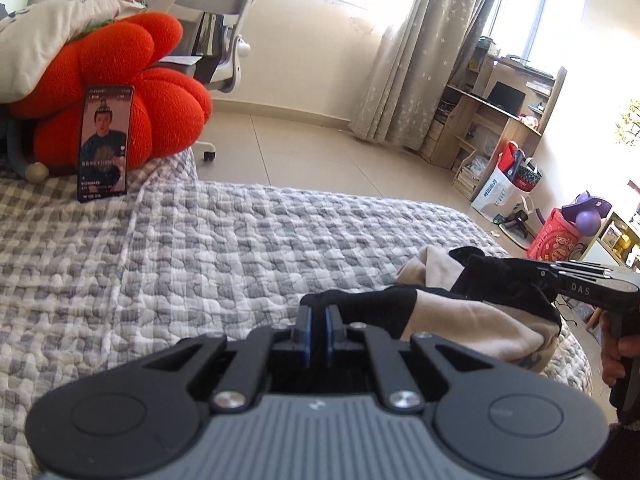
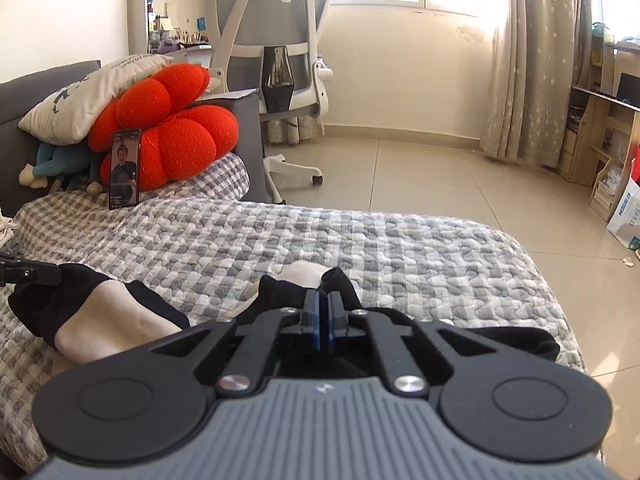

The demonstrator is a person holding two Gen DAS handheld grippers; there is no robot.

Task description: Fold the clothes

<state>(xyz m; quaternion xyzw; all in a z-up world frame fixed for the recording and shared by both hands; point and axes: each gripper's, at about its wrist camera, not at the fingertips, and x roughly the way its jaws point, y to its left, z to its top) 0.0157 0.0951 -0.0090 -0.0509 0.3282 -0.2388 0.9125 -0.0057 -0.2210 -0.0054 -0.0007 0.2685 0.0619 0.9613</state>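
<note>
Bed (image 1: 200,248): grey-and-white checked quilt covered it, filling the near half of both views.
Chair (image 2: 276,40): white office chair stood on the tiled floor beyond the bed's far edge.
Cushion (image 1: 132,92): red, lobed, at the far left under a white pillow (image 1: 48,36).
Garment (image 1: 472,320): black-and-beige, bunched on the quilt near the bed's right edge, strung between both grippers.
Left gripper (image 1: 319,316): jaws pinched together on a black edge of the garment.
Right gripper (image 2: 323,312): jaws clamped on black fabric of the same garment.
Phone (image 1: 105,142): upright against the cushion, screen lit.
</note>
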